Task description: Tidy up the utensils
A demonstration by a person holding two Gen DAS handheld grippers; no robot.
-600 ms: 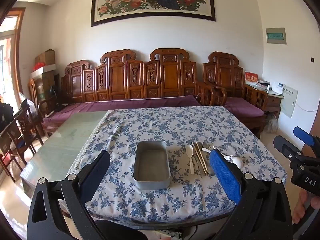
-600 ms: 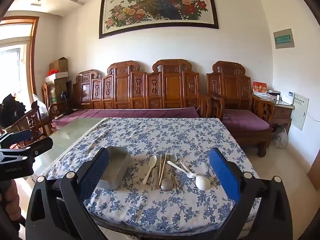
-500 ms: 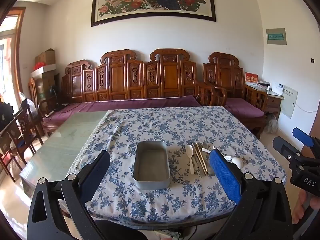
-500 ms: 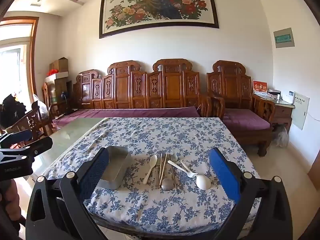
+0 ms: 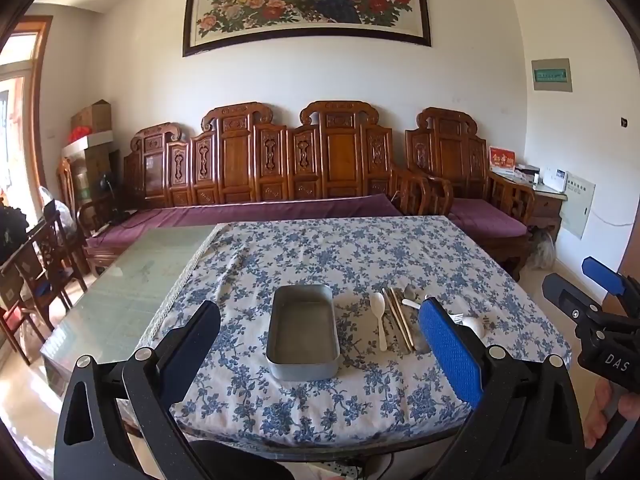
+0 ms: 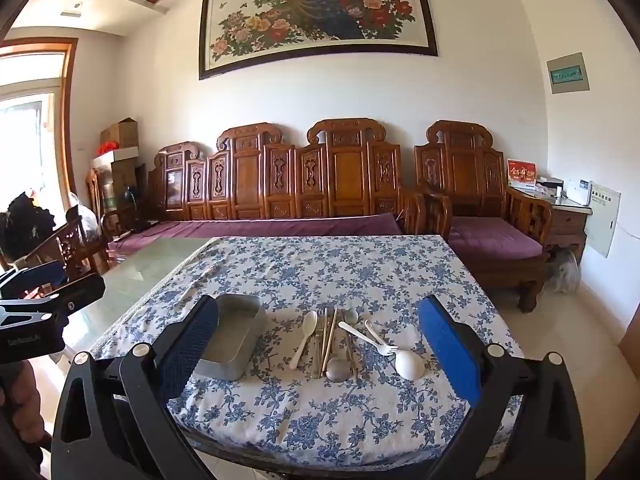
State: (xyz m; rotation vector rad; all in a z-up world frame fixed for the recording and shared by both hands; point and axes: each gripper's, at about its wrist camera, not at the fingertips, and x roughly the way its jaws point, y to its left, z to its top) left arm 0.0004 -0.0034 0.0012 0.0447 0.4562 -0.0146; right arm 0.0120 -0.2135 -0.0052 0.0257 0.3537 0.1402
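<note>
Empty metal tin, spoons, chopsticks, fork clustered just right, on floral cloth

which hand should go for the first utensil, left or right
Probably the right. The right gripper is open with the utensils between its fingers; the left gripper frames the empty metal tin, utensils off to its side.

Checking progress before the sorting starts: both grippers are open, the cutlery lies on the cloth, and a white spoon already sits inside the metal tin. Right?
Not quite. The metal tin is empty, as the left wrist view shows. The white spoon lies on the cloth beside it with the other cutlery. The left gripper and right gripper are open, as you said.
</note>
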